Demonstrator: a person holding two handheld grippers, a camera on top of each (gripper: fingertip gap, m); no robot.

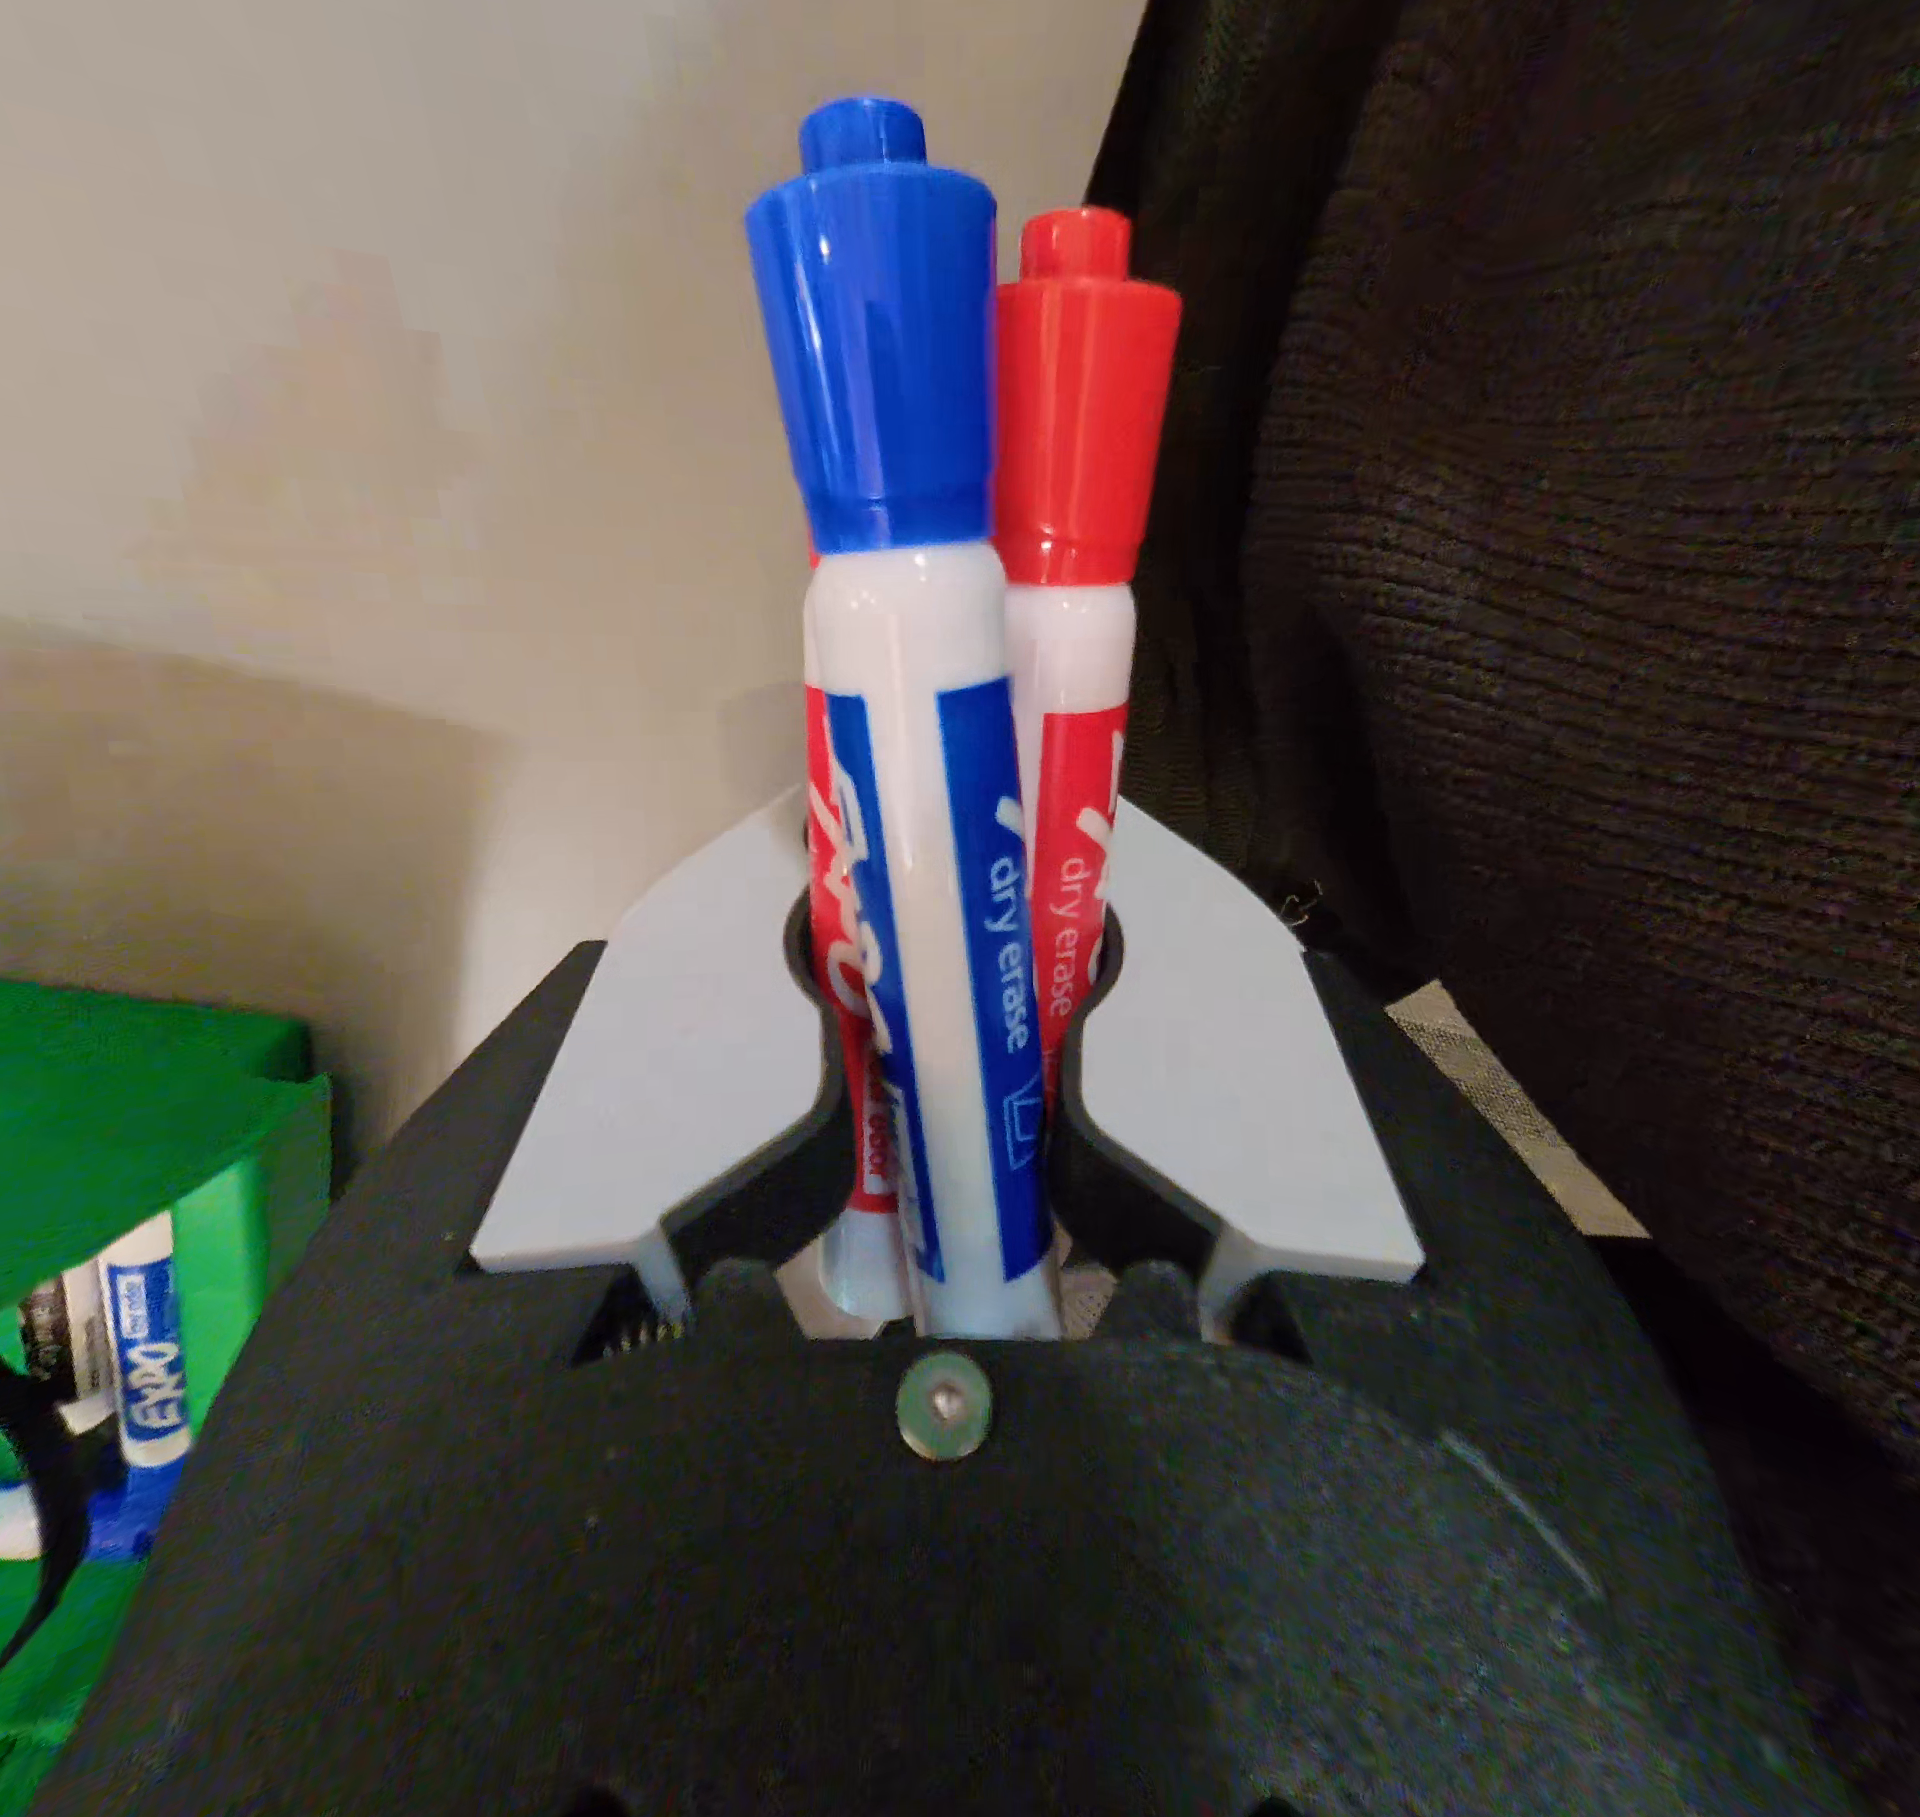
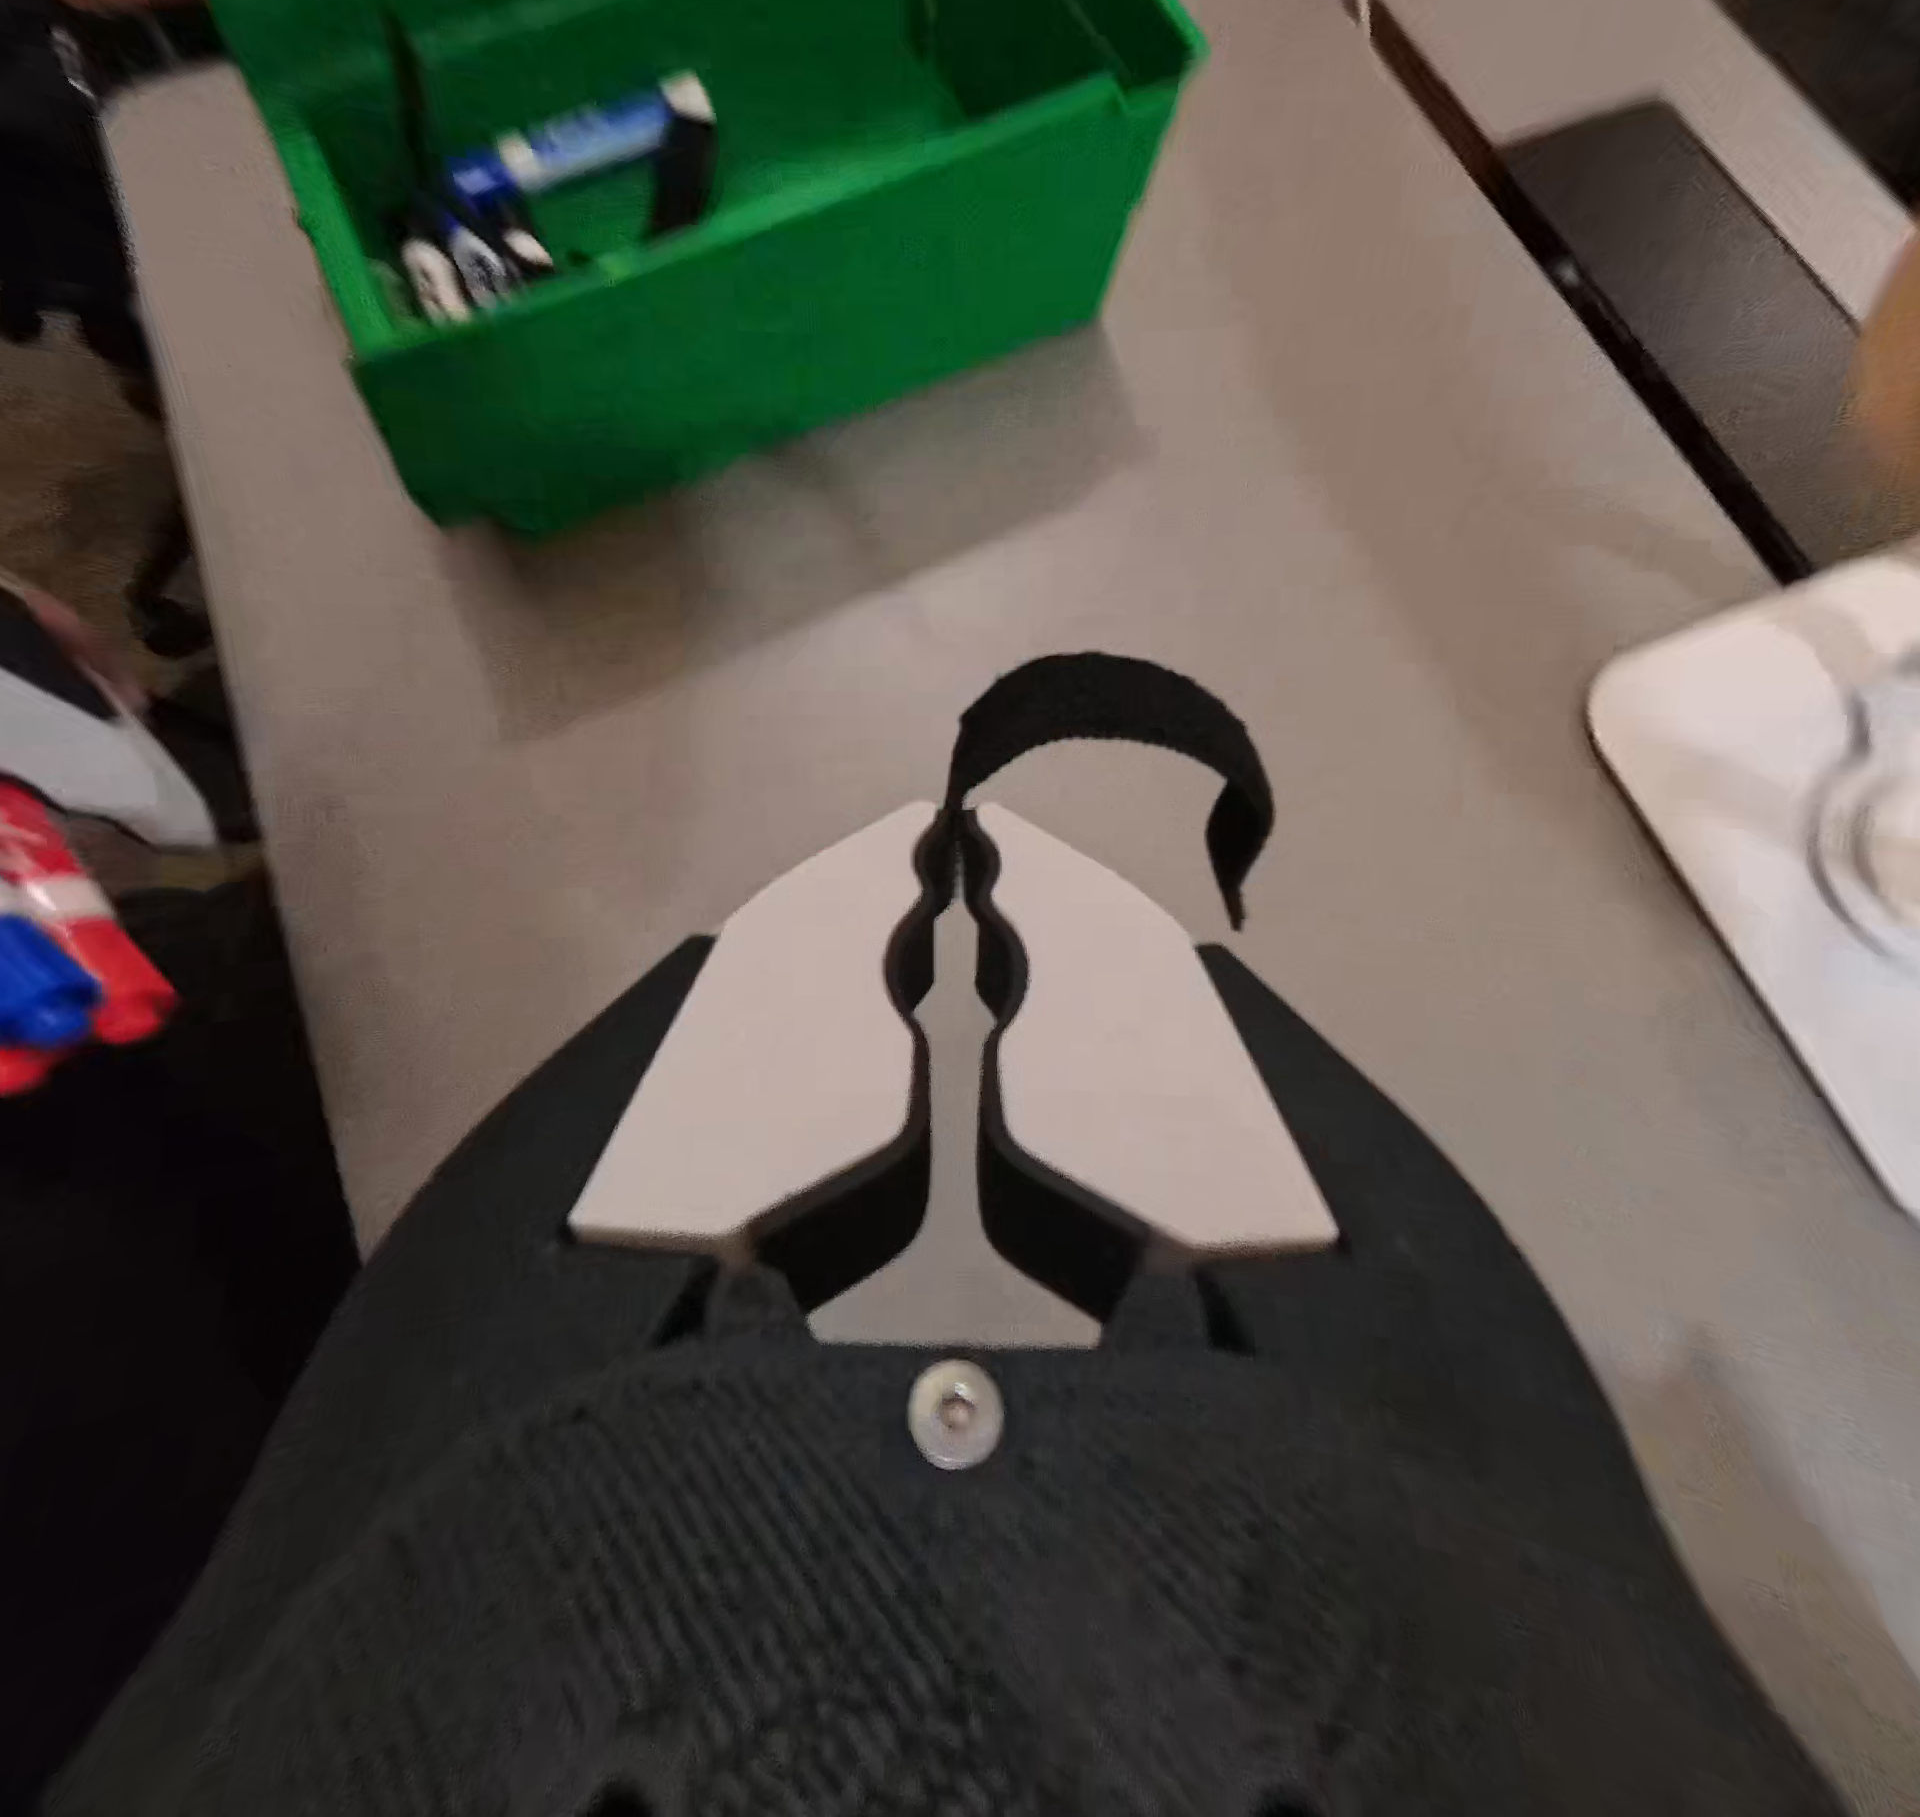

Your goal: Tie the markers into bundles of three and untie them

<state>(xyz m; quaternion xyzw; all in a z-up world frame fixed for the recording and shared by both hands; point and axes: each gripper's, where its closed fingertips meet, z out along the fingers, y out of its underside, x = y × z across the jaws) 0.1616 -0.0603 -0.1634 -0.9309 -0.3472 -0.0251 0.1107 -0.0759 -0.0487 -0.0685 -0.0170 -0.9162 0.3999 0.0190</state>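
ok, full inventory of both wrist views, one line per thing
dry-erase markers: at least three, one blue-capped, the rest red, upright in the left tool.
black strap: one, pinched at one end by the right tool, rest curling free.
green bin: one, on the table, holding more markers with another black strap.
table: one, grey.
white tray: one, right edge.
left tool: shut on the markers.
right tool: shut on the strap.
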